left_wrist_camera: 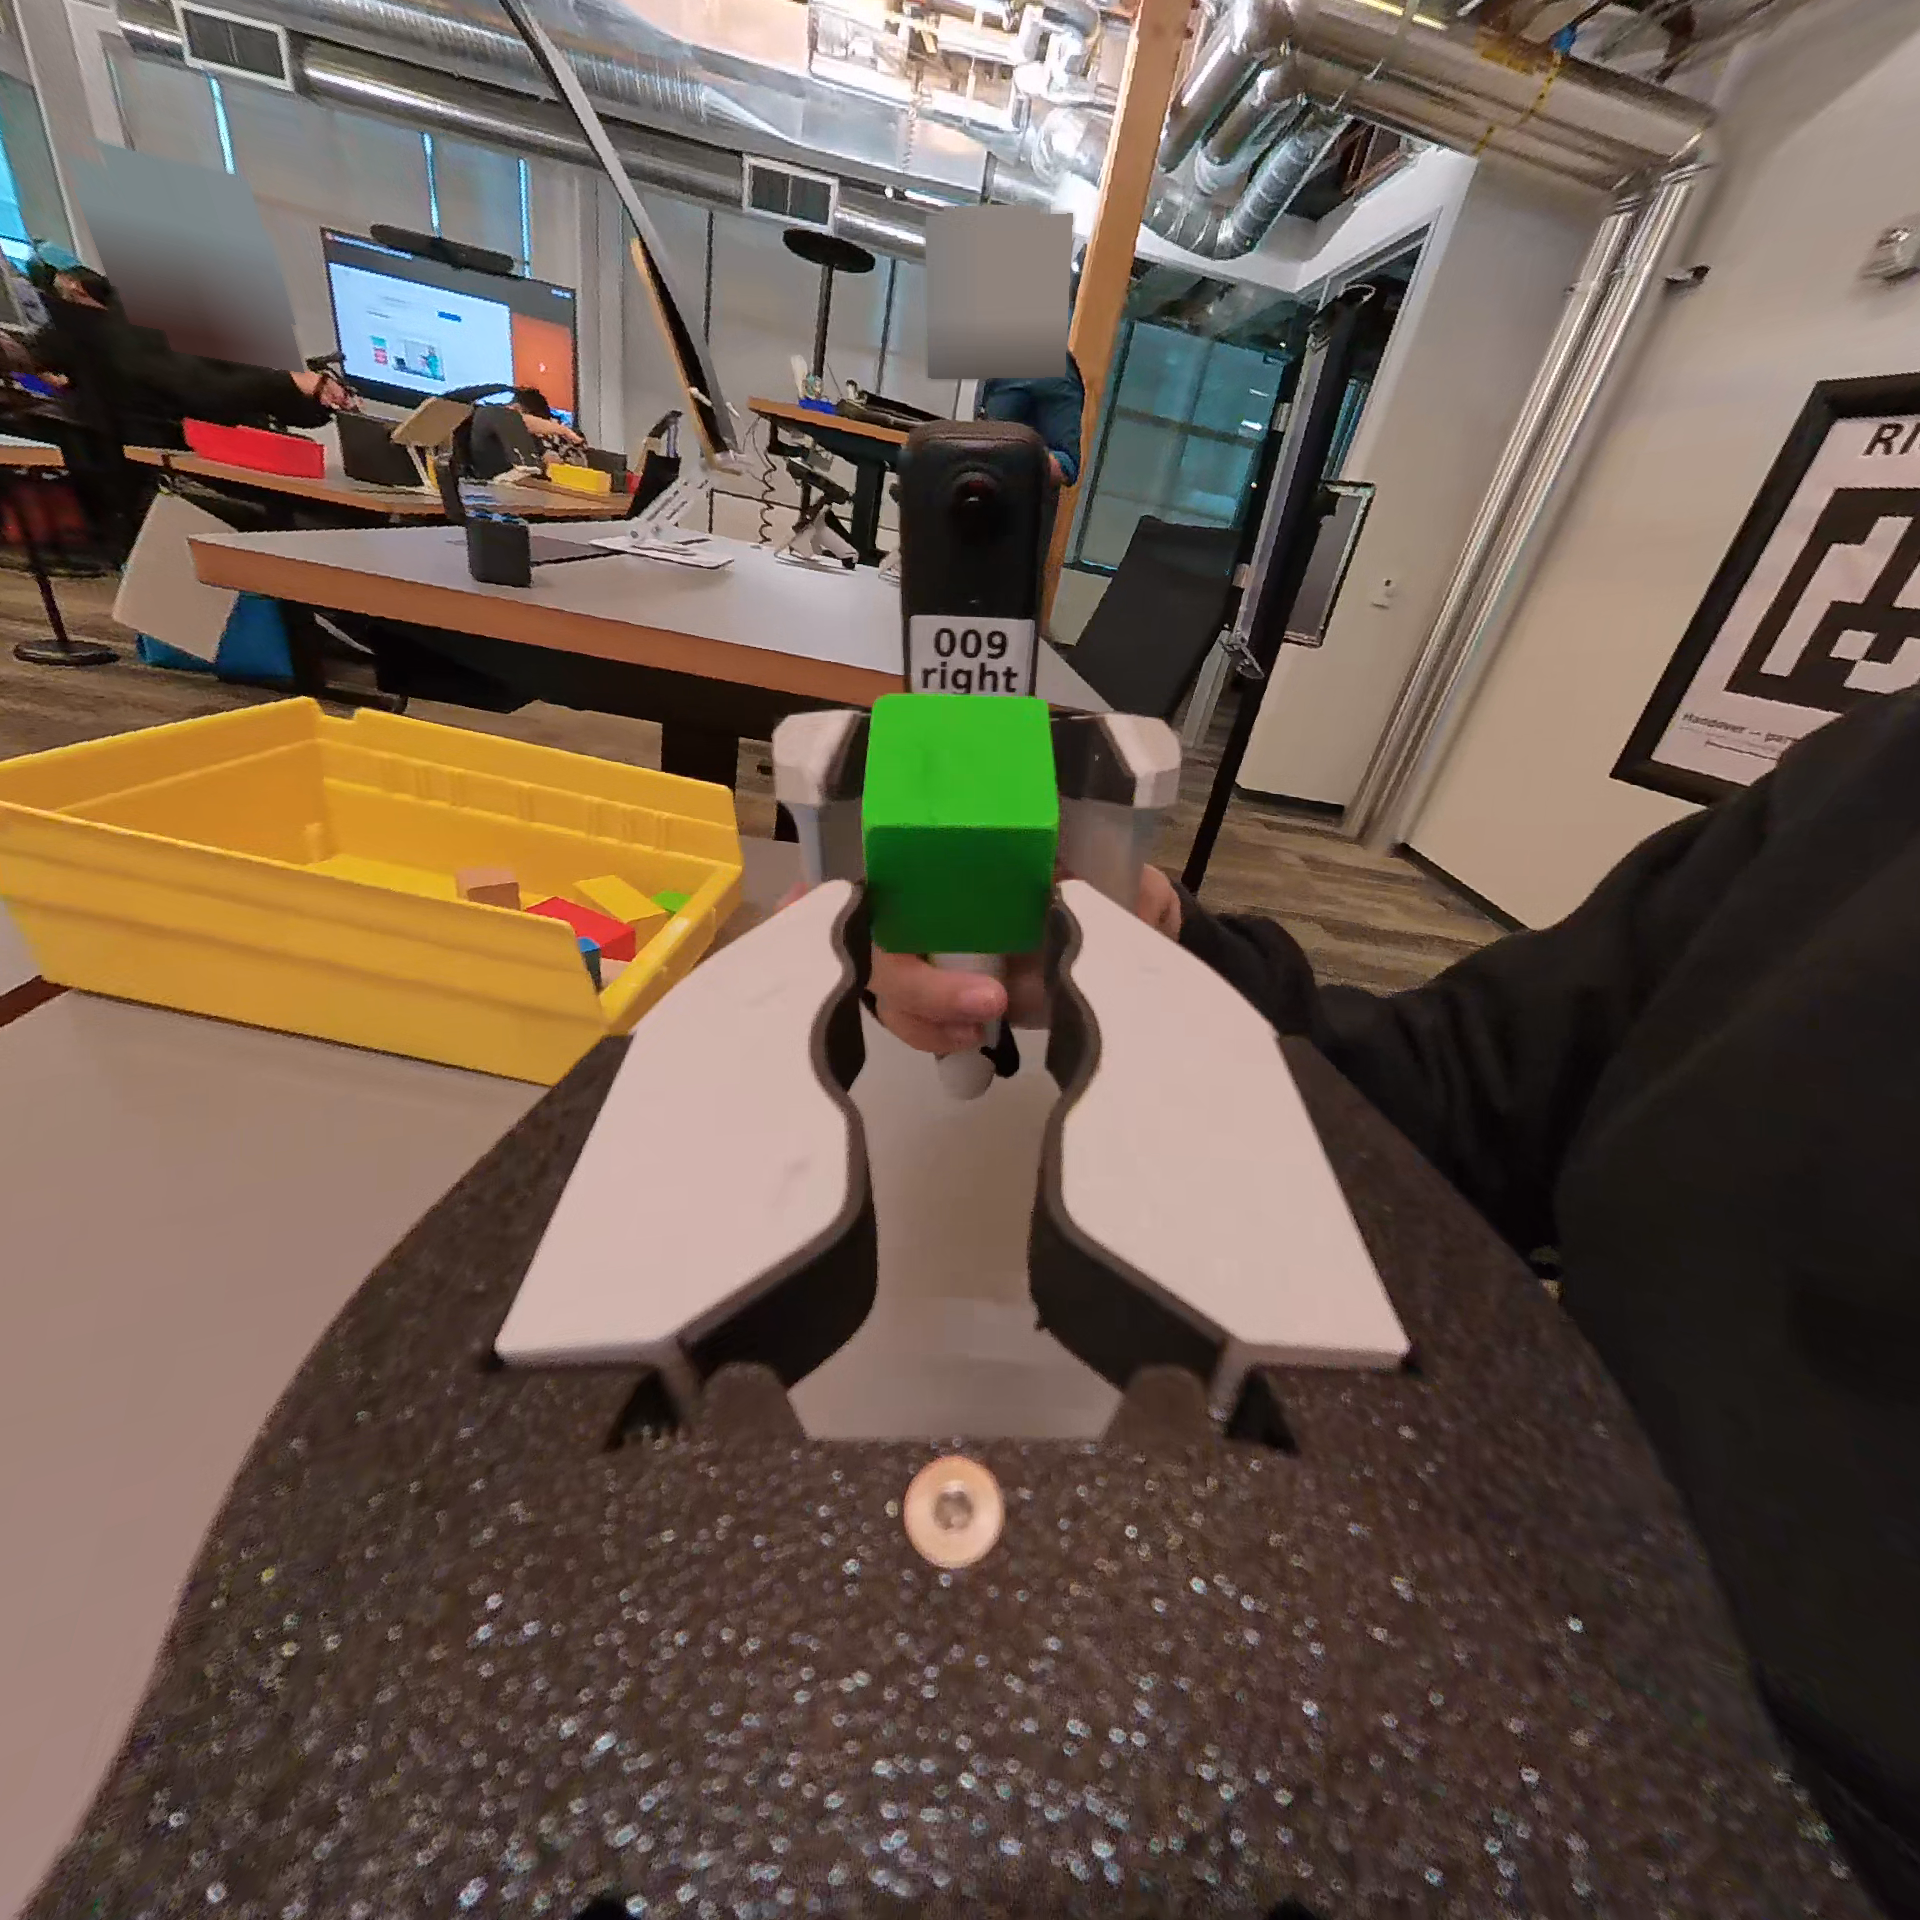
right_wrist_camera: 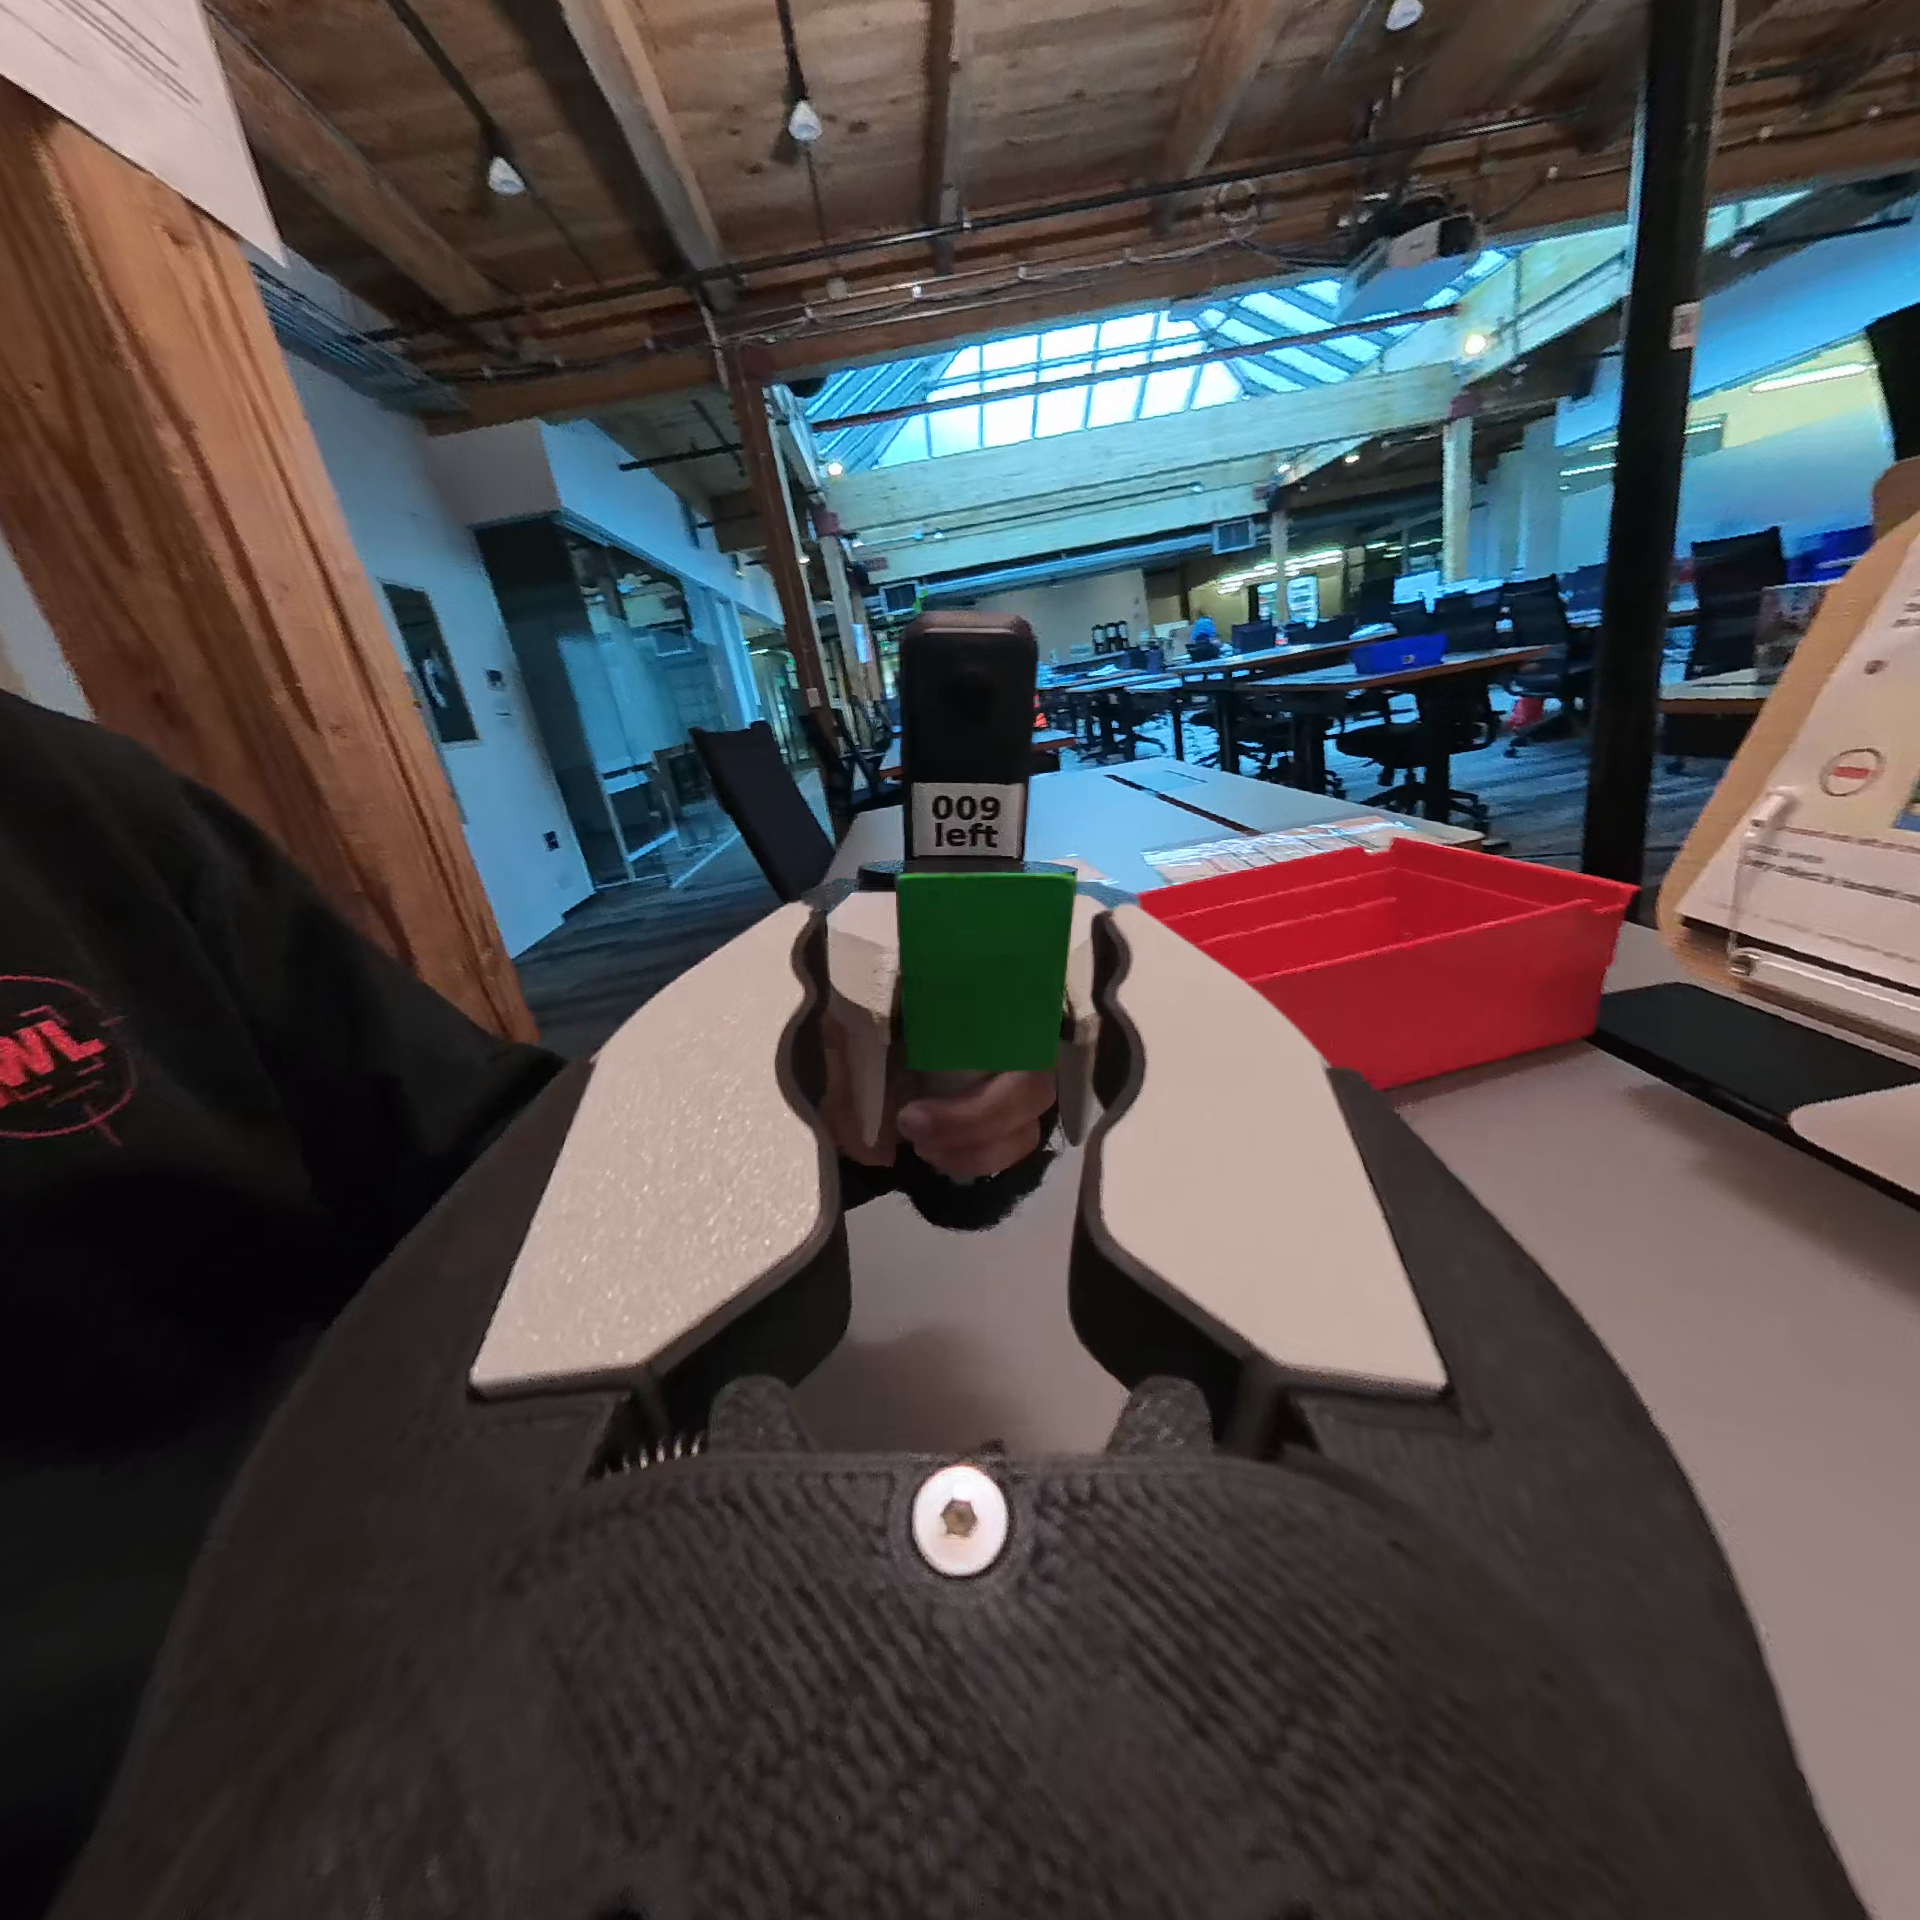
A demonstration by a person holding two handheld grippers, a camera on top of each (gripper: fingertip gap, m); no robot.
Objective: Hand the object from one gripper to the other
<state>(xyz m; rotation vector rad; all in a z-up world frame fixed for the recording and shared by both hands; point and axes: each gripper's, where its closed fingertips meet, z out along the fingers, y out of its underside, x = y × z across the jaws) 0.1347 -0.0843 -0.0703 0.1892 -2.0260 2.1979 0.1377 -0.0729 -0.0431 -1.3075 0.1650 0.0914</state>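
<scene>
In the left wrist view, the left gripper (left_wrist_camera: 958, 914) clamps a green block (left_wrist_camera: 961, 821) between its fingertips, above the table beside a yellow bin (left_wrist_camera: 312, 935). In the right wrist view, the right gripper's (right_wrist_camera: 961, 987) jaws stand apart around the block (right_wrist_camera: 985, 971), pads not touching; a red bin (right_wrist_camera: 1455, 966) sits right.

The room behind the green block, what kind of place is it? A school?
More likely a big open office or workshop. Long desks with black office chairs fill the hall, a large screen glows on one wall, and bare pipes run under the ceiling.
</scene>
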